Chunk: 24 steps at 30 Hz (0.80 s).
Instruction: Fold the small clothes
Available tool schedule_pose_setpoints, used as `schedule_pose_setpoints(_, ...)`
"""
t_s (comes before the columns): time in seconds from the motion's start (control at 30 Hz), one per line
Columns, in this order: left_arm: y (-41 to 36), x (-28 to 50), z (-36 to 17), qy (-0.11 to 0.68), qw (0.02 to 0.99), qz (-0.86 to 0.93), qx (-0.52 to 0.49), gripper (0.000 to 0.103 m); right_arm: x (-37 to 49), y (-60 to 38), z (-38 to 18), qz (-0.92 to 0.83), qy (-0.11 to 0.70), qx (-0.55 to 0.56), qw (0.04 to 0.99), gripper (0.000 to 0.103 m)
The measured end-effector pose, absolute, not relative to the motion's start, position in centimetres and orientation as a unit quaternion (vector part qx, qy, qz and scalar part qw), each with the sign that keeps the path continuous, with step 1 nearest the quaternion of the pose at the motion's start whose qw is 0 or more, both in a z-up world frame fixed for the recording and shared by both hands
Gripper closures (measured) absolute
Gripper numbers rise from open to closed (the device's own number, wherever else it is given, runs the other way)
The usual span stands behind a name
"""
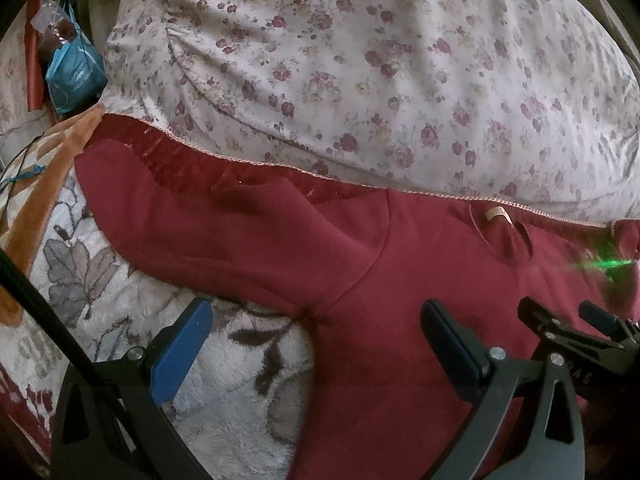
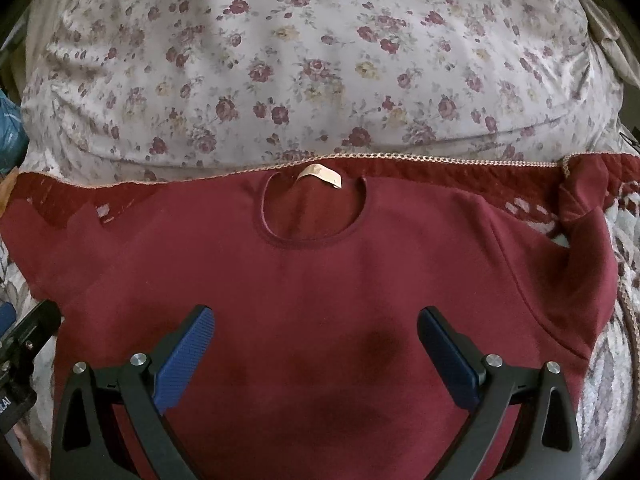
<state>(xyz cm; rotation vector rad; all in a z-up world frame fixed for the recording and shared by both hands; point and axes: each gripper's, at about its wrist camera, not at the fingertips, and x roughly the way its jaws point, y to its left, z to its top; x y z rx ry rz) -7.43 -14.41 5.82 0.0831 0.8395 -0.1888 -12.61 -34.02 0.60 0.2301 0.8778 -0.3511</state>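
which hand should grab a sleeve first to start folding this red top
Left. The left gripper hangs open beside the spread sleeve of the red top; the right gripper is open over the chest.

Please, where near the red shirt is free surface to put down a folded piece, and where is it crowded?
Free: the grey leaf-patterned blanket below the red shirt's left sleeve, and a narrow strip beside its right sleeve. Crowded: the far left corner with the blue bag; the floral pillow borders the collar.

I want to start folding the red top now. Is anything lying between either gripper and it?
Nothing visible is in the way. The right gripper hangs open directly over the front of the red top, and the left gripper is open over its sleeve side and the blanket. Nothing lies on the top.
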Motion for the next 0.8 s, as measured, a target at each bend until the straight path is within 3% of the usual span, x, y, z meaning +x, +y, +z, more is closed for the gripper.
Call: schedule_pose_setpoints(0.8,-14.35,-7.55,5.52,0.408,0.907,-0.092,0.043,0.0,-12.55,-34.12,0.15,-0.182,0.429,0.109,0.878,0.0)
